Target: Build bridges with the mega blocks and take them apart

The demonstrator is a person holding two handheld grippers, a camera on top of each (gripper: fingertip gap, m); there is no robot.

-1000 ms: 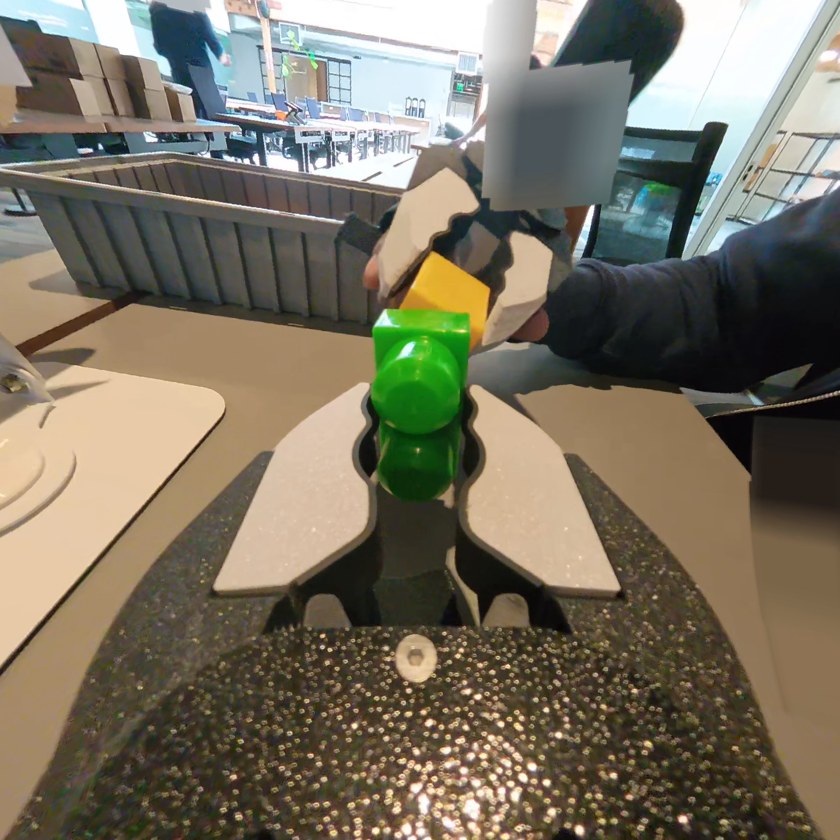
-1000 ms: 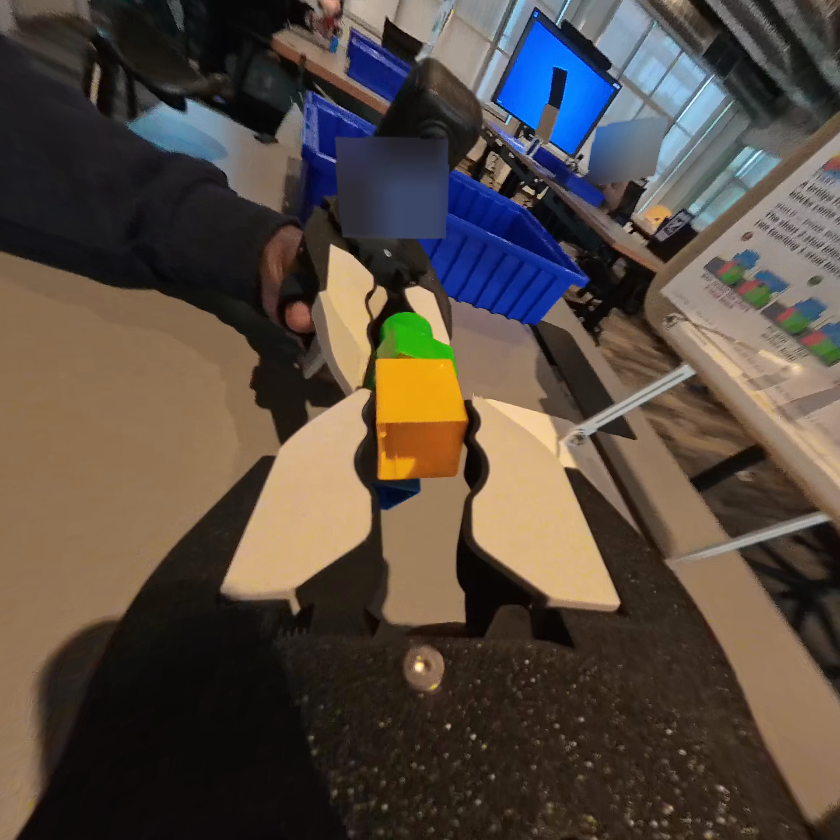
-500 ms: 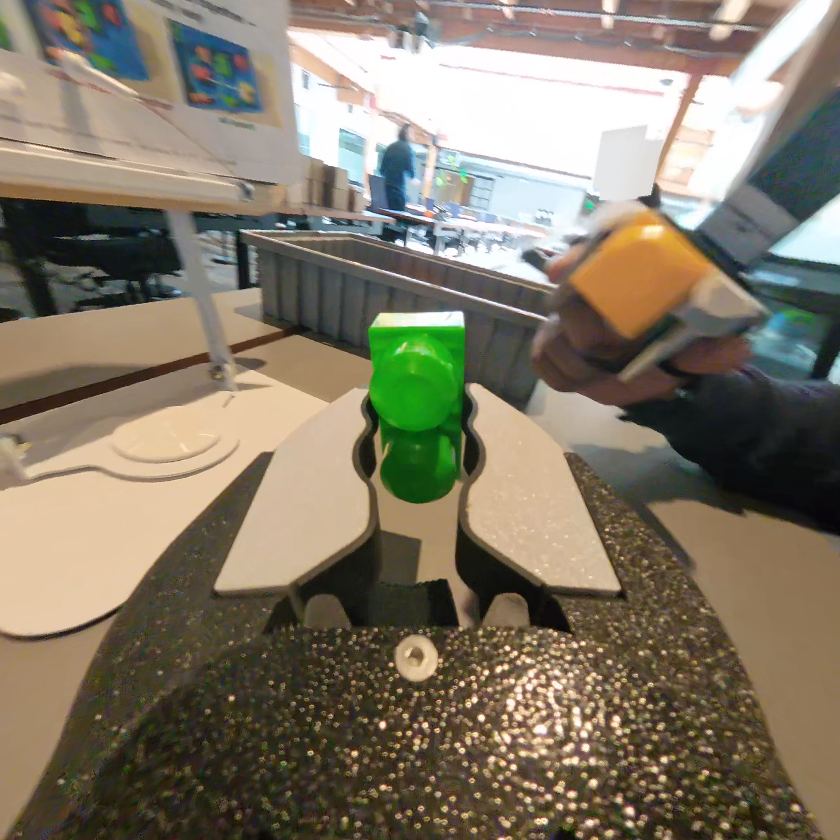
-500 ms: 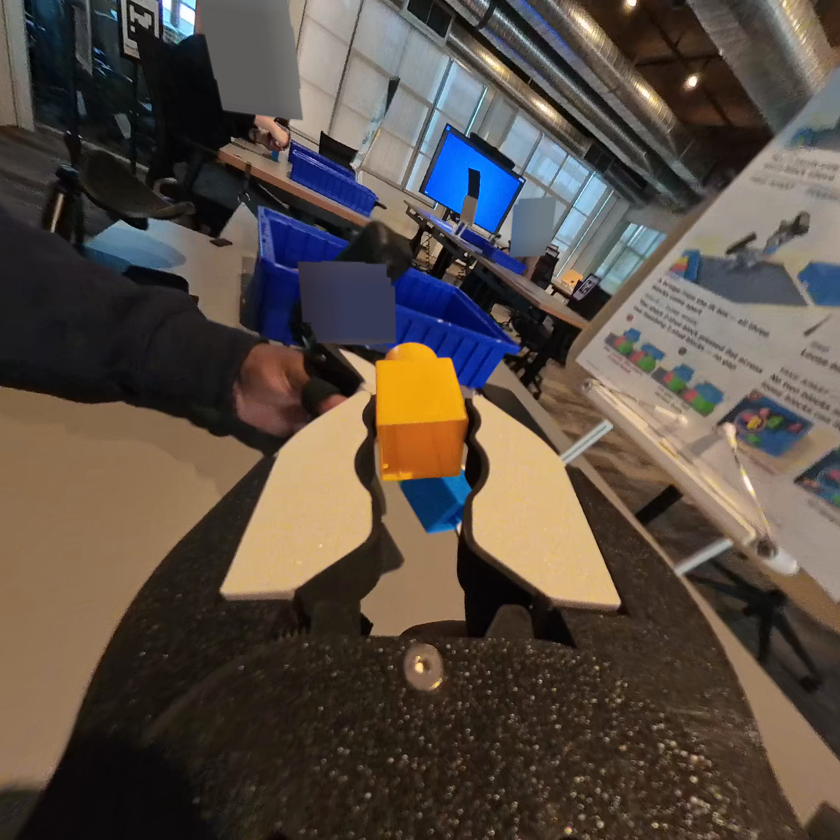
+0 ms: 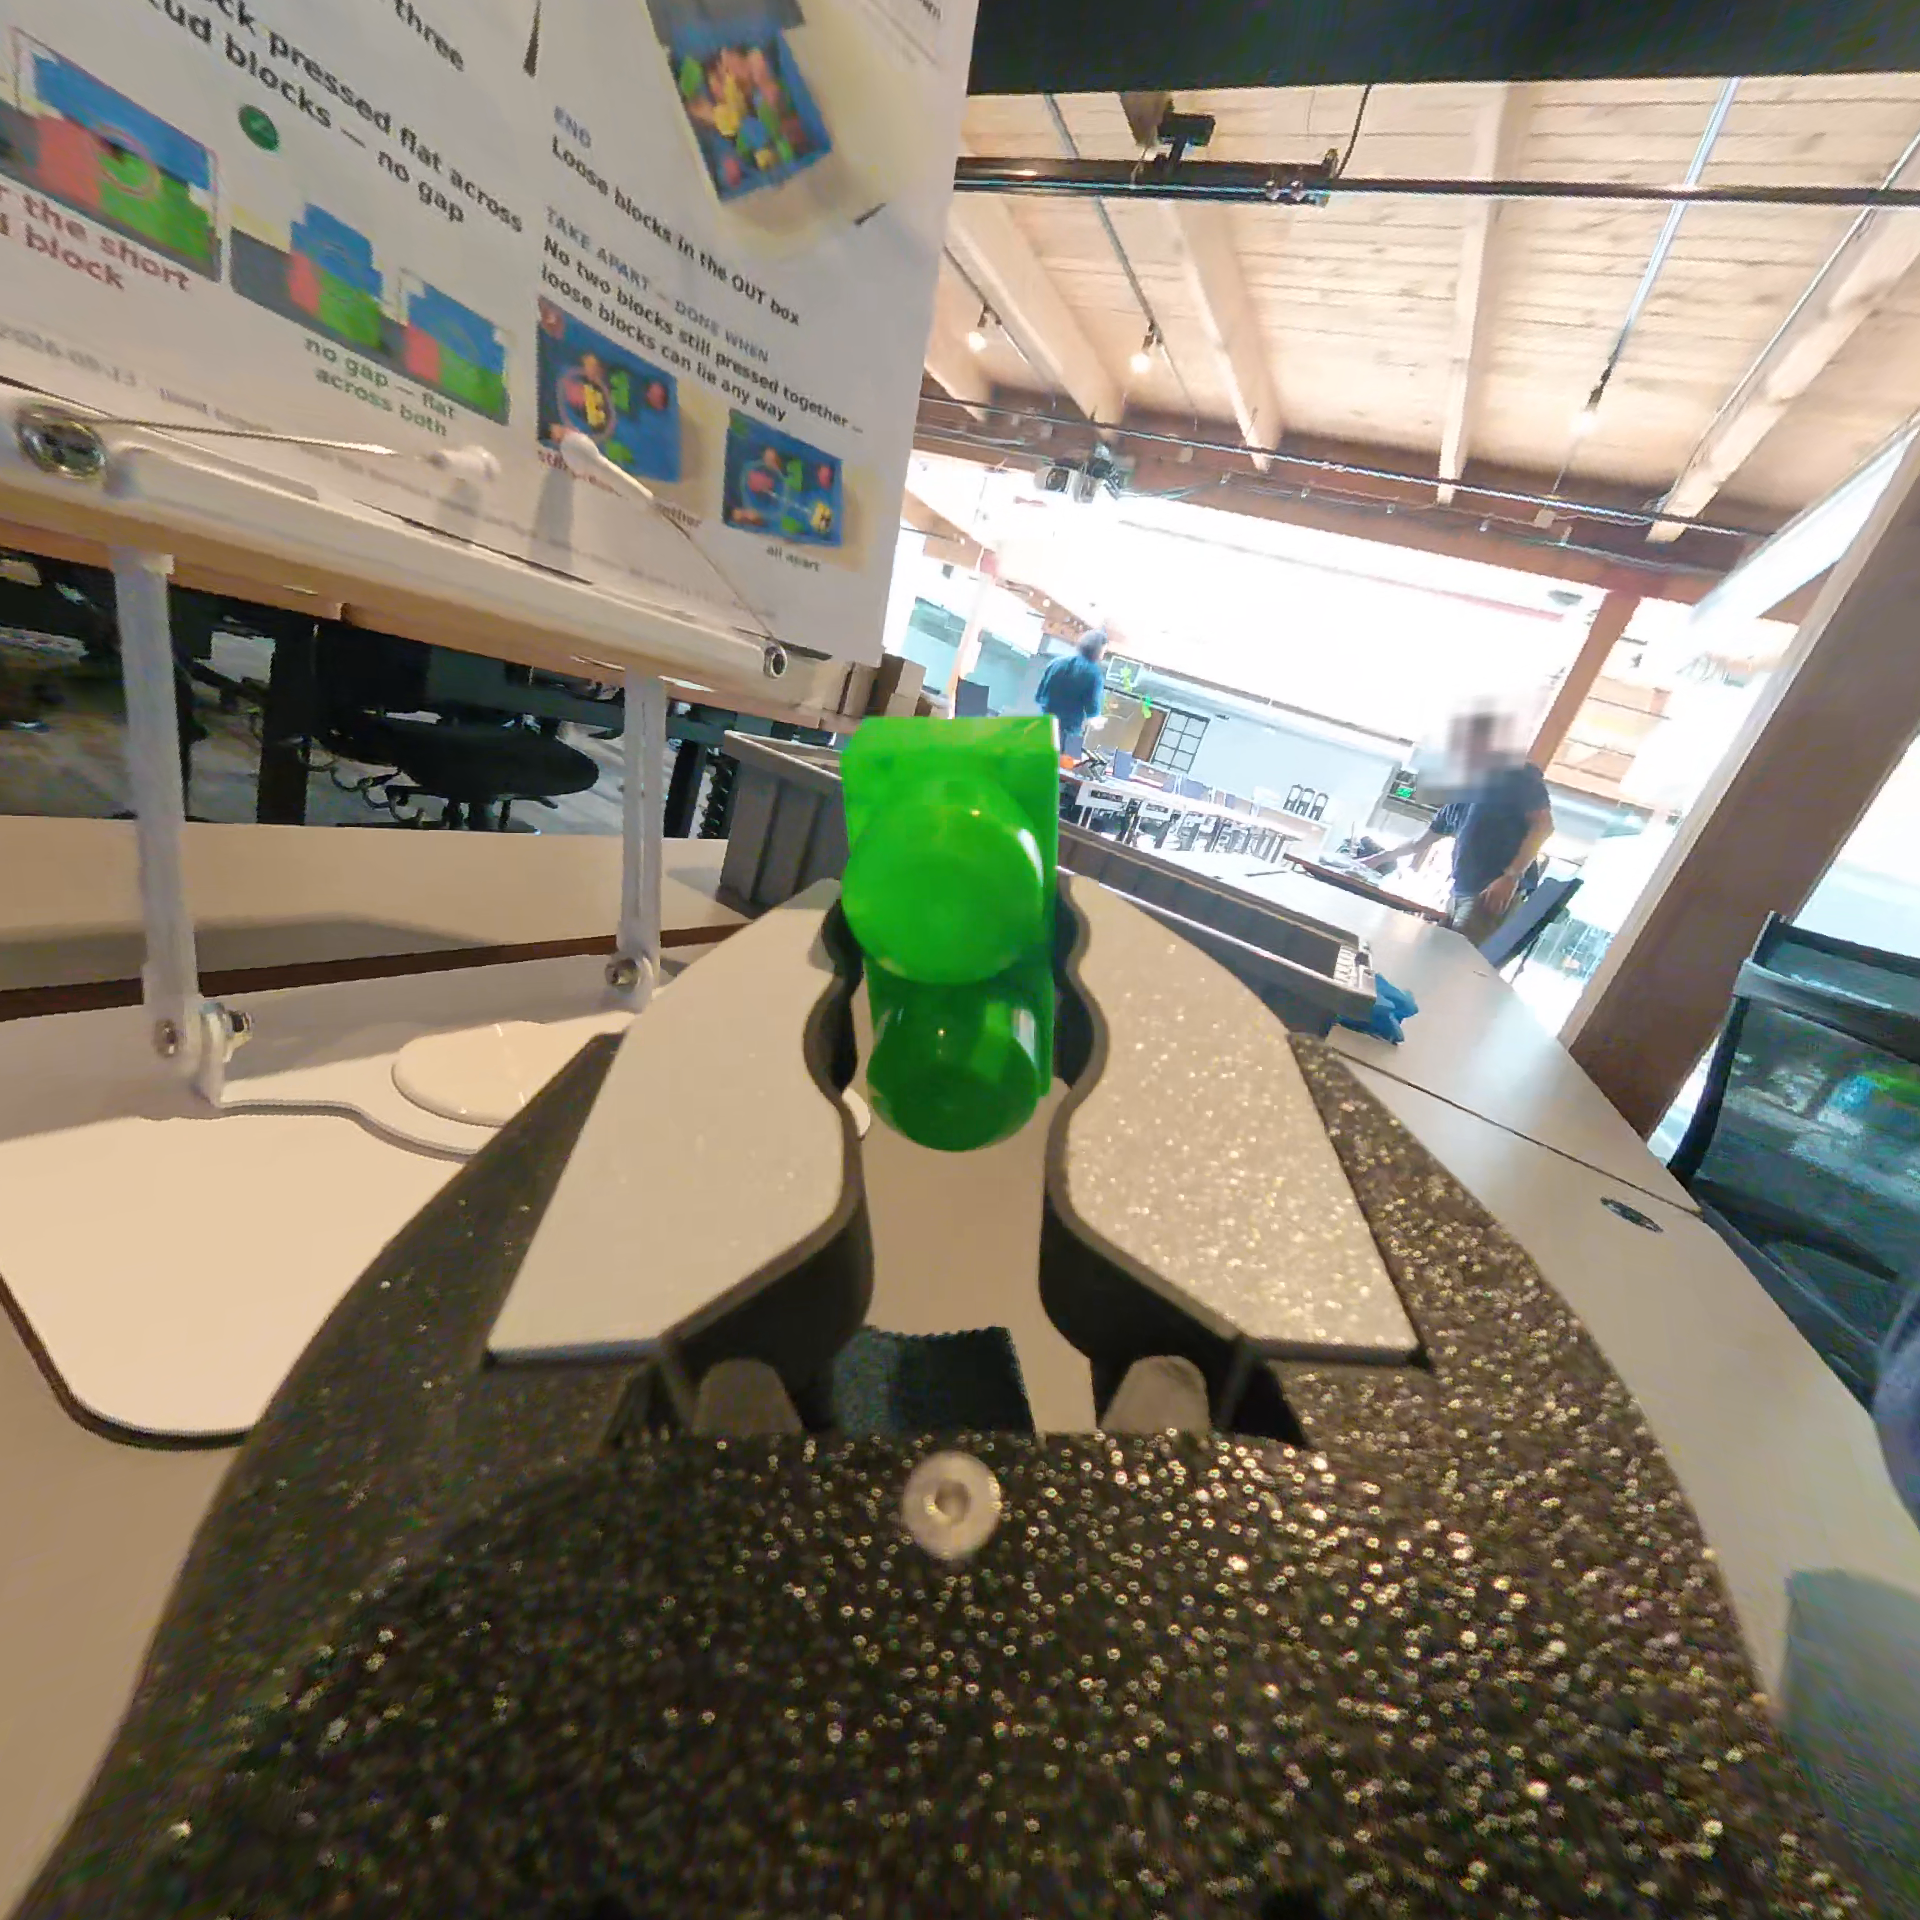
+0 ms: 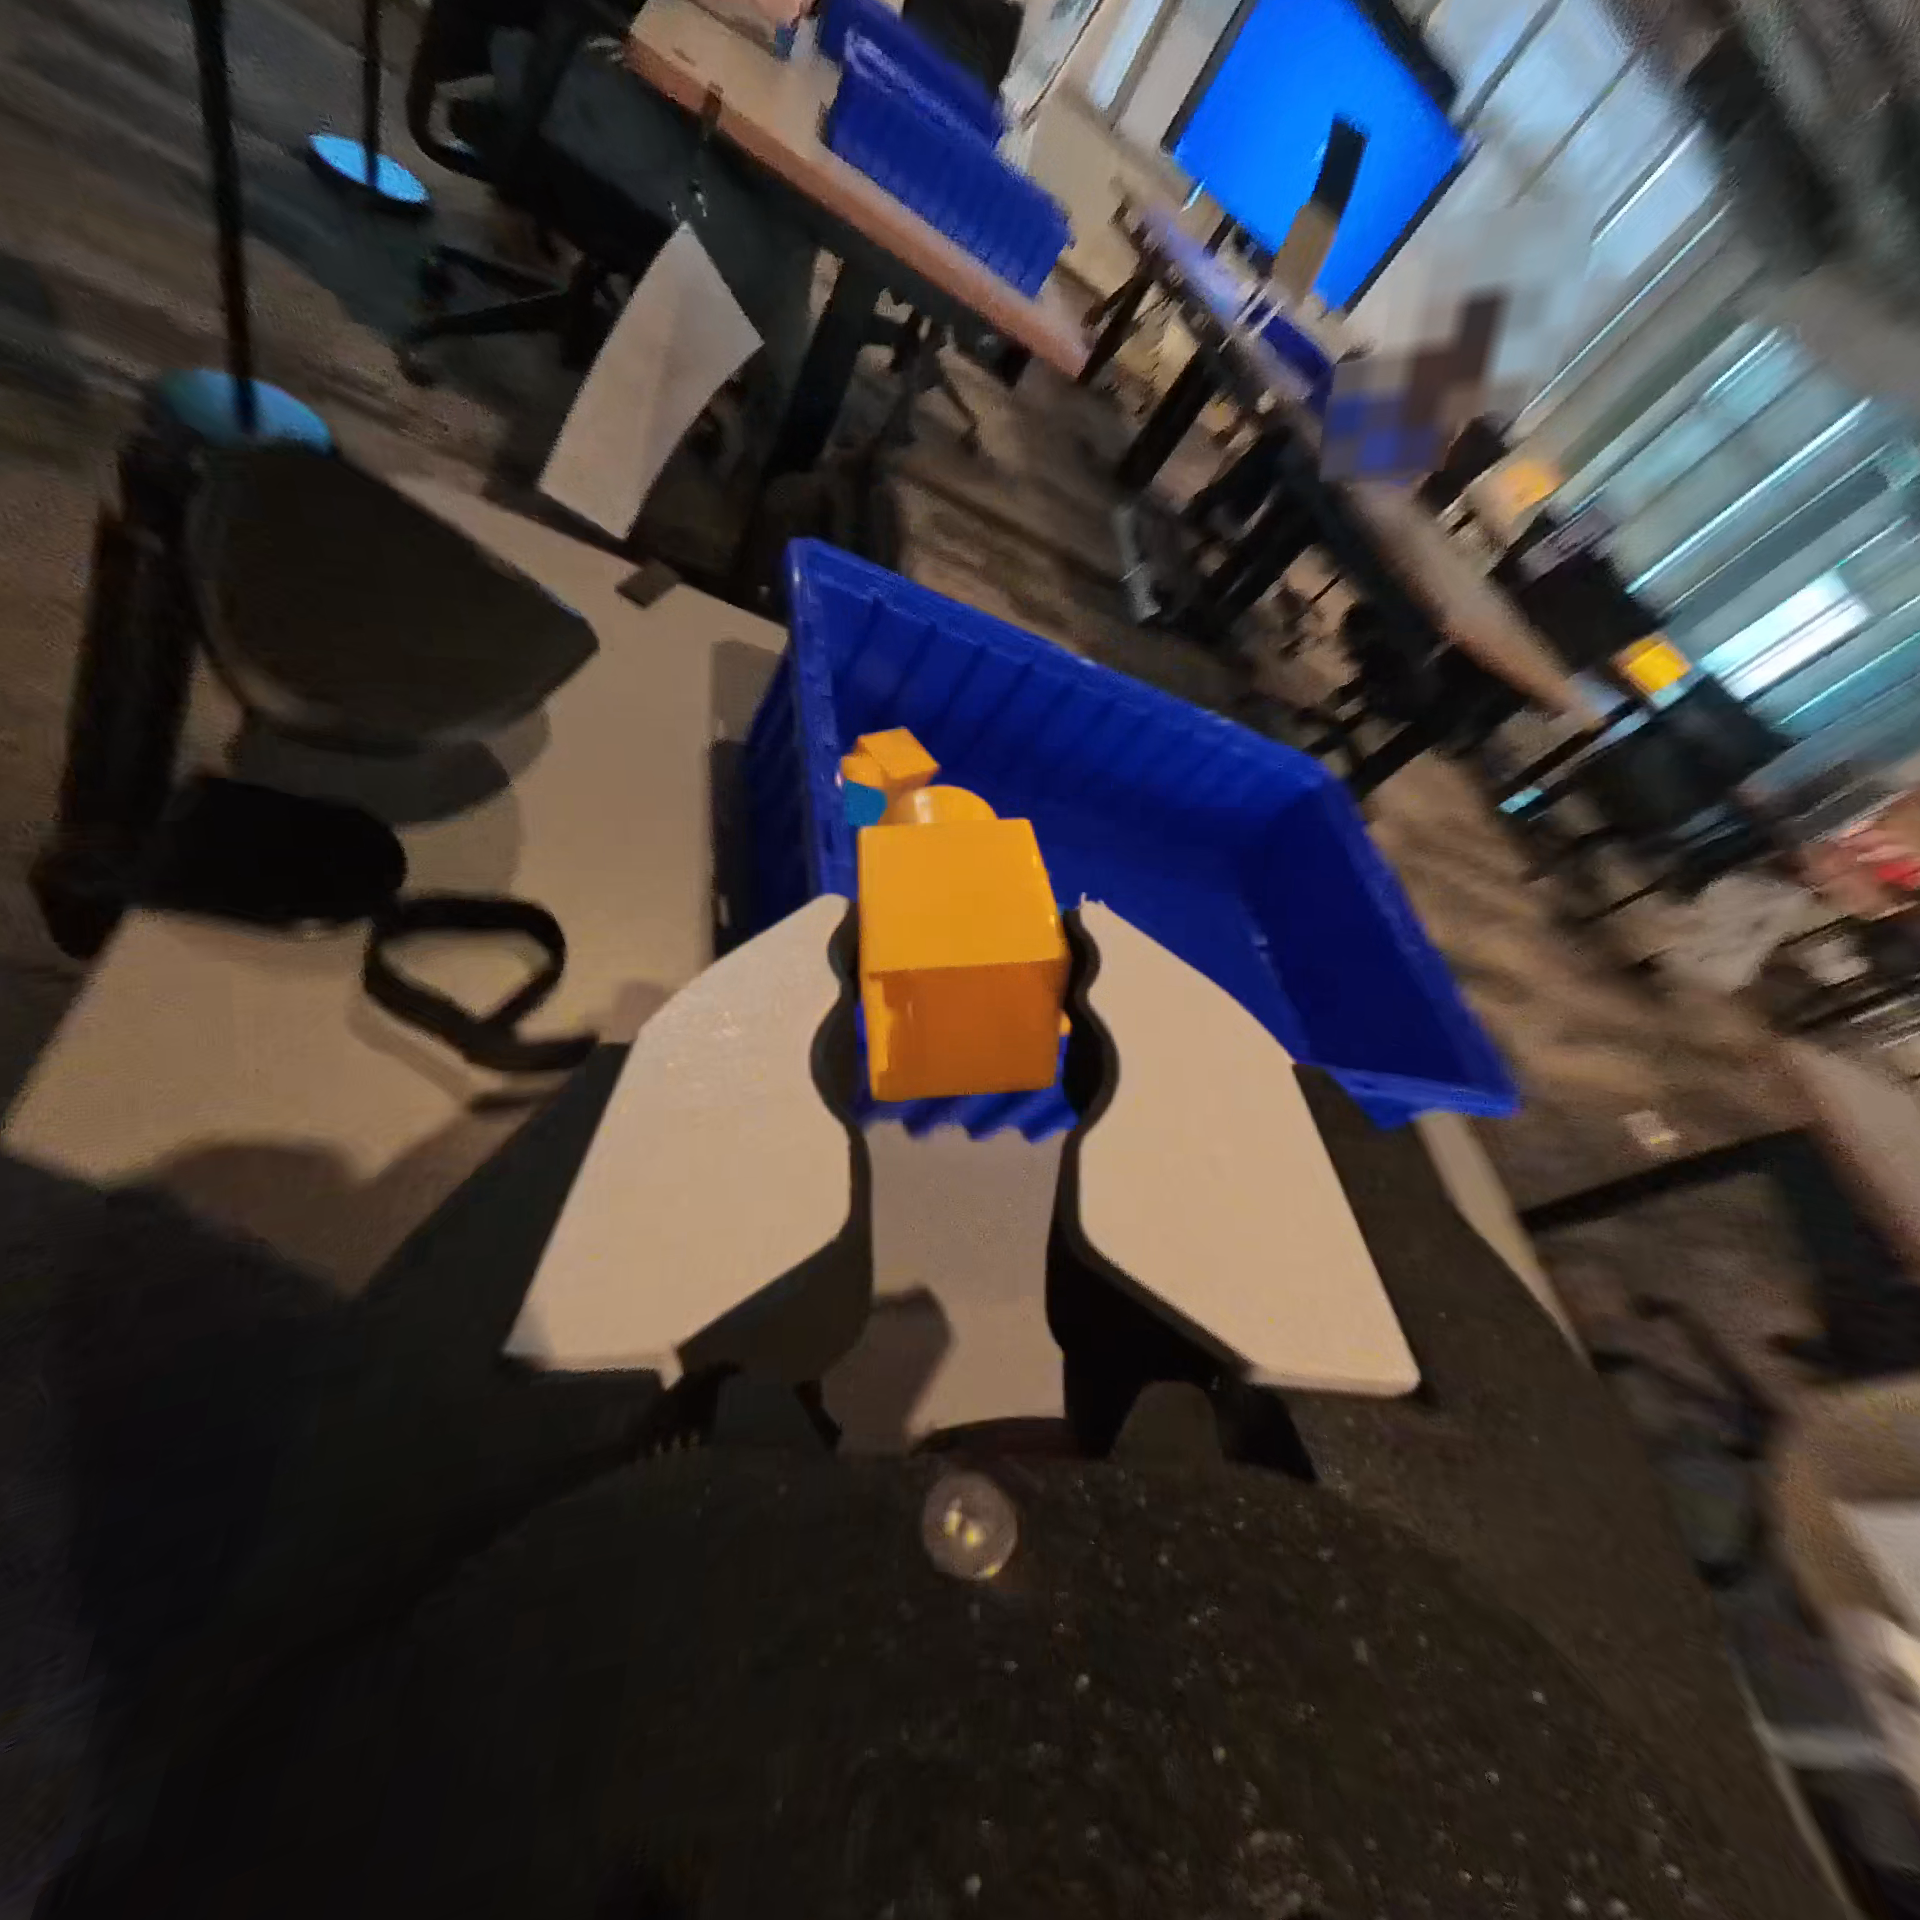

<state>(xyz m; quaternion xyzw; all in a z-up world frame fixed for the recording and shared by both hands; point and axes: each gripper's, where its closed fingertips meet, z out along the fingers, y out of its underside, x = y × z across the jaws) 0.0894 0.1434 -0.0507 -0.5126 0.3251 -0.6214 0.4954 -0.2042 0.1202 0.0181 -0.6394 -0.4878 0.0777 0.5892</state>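
Our left hand-held gripper [image 5: 951, 977] is clamped on a green block [image 5: 948, 935], its two round studs facing back toward the camera; the block's far end is hidden behind its own body. We hold it off the worktop [image 5: 1475, 1081], in front of a white stand [image 5: 156, 1195] that carries a printed sheet [image 5: 468, 260], whose top and left side are cut off by the picture. Beyond the block we make out only the corner of a grey bin [image 5: 1195, 914], most of it covered by the block and the fingers.

Our right hand-held gripper [image 6: 961, 997] grips an orange block [image 6: 956, 966] with its stud pointing away from us. It sits just at the near wall of a blue bin [image 6: 1195, 831] standing by the edge of the worktop [image 6: 260, 1039]. We cannot tell whether anything is attached under the orange block, since the fingers and the bin wall cover that part. Inside the bin, by its left wall, we see small orange [image 6: 888, 758] and blue [image 6: 860, 802] pieces, partly hidden. This whole view is smeared, so the background stays hard to read.
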